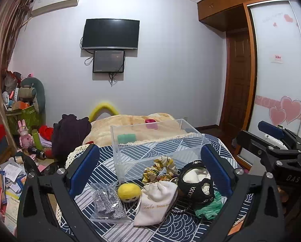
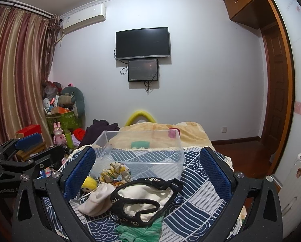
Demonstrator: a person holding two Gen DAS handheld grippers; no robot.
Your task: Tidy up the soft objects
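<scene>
A pile of soft items lies on a blue-and-white patterned cloth [image 1: 170, 230] in front of an empty clear plastic box [image 1: 158, 141]: a yellow plush ball [image 1: 129, 192], a white drawstring pouch [image 1: 156, 201], a yellow patterned scrunchie [image 1: 160, 170], a black-and-white cap-like piece [image 1: 196, 181], a green knit cloth [image 1: 210, 206] and a clear bag of grey glitter pieces [image 1: 108, 203]. My left gripper [image 1: 150, 167] is open above the pile. My right gripper [image 2: 148, 171] is open over the black-and-white piece [image 2: 142, 197], beside the pouch [image 2: 98, 199]. The box also shows in the right wrist view [image 2: 140, 151].
A beige blanket [image 1: 130, 125] covers the bed beyond the box, with a green item [image 1: 126, 137] and a pink item [image 1: 151, 123] seen through its walls. Dark clothes [image 1: 69, 135] hang at the bed's left. Cluttered floor and toys sit left; wardrobe and door at right.
</scene>
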